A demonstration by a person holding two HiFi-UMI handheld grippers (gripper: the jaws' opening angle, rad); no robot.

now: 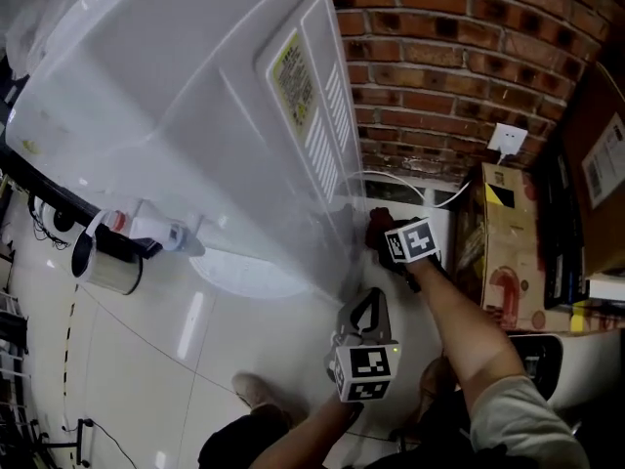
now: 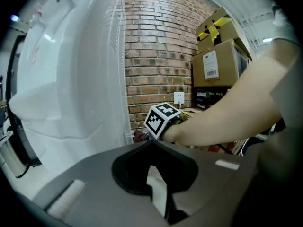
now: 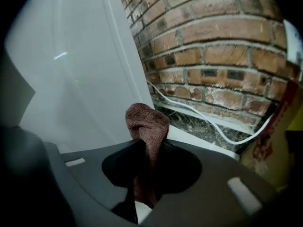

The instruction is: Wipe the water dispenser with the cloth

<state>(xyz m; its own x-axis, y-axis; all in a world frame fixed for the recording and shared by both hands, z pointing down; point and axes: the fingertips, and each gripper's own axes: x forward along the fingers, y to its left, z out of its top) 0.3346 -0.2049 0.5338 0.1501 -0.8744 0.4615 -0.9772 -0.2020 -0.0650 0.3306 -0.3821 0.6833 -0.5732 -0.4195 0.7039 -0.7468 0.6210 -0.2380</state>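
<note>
Ahead of the right tongs in the head view, their pinched brown cloth lies at the side of the white water dispenser, left tongs just behind; the left gripper view alone shows those closed, empty; the right gripper view adds a white cable beyond the cloth.

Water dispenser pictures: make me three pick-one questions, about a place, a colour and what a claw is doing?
1. Where is the small white wall socket?
A) on the red brick wall
B) on the floor
C) on a cardboard box

2. What colour is the fuzzy terry cloth?
A) blue
B) brown
C) green

3. What is the right claw doing?
A) open, empty
B) shut on the cloth
C) gripping the socket

Answers: 1 A, it sits among the bricks; 2 B, its pile looks reddish brown; 3 B, the cloth is pinched between its jaws.
</note>
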